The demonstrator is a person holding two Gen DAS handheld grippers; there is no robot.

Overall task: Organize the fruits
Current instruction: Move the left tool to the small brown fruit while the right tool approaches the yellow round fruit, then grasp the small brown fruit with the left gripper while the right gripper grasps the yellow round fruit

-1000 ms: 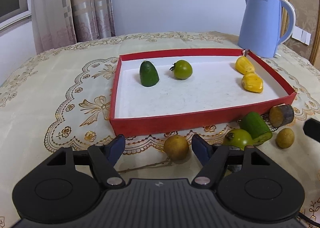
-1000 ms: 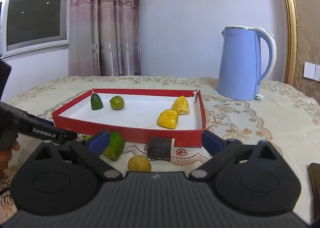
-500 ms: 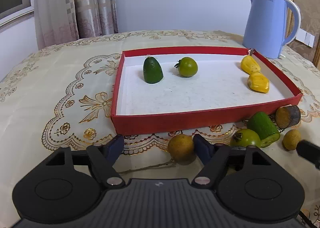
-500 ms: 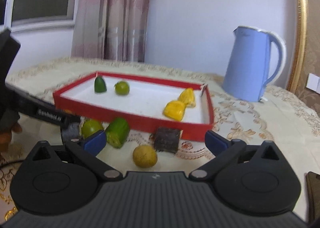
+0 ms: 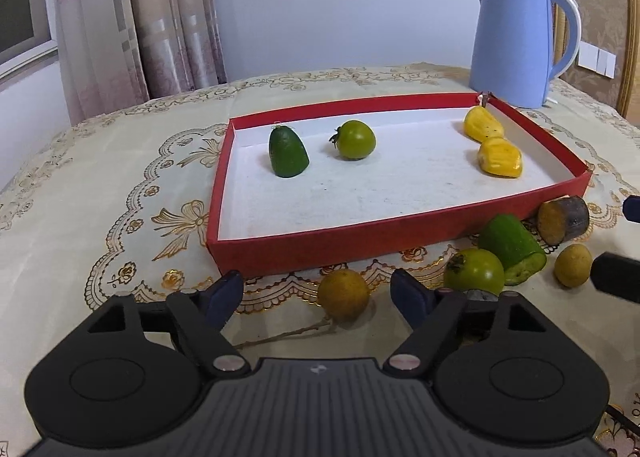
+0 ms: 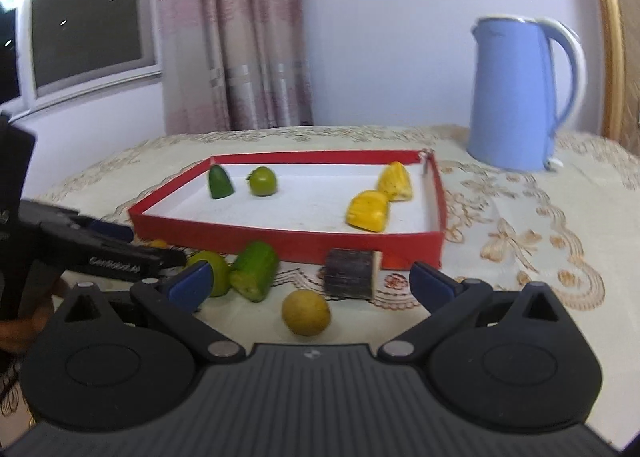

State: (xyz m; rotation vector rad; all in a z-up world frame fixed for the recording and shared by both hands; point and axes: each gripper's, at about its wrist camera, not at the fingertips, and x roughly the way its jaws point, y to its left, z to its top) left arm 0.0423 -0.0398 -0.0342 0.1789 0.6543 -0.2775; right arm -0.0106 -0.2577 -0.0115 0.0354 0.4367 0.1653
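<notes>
A red tray (image 5: 380, 233) holds a dark green cucumber end (image 5: 288, 155), a green tomato (image 5: 354, 140) and two yellow pieces (image 5: 498, 157). On the cloth before it lies a brownish round fruit (image 5: 344, 295) between the fingers of my left gripper (image 5: 318, 295). The jaws are opening and neither pad presses on the fruit. Further right lie a second green tomato (image 5: 474, 275), a cut cucumber piece (image 5: 512, 249), a dark-skinned chunk (image 5: 564, 219) and a small yellow round fruit (image 5: 573, 265). My right gripper (image 6: 312, 283) stands open just behind that small yellow fruit (image 6: 306, 313).
A blue kettle (image 5: 516, 41) stands behind the tray's far right corner. An embroidered cloth (image 5: 120, 197) covers the round table. Curtains and a window are at the back left. My left gripper's body (image 6: 100, 253) and a hand reach in at the left of the right wrist view.
The left jaws have widened, and the right finger has come away from the brownish fruit. The right wrist view has drawn nearer to the loose fruits, so the small yellow one sits between its fingers.
</notes>
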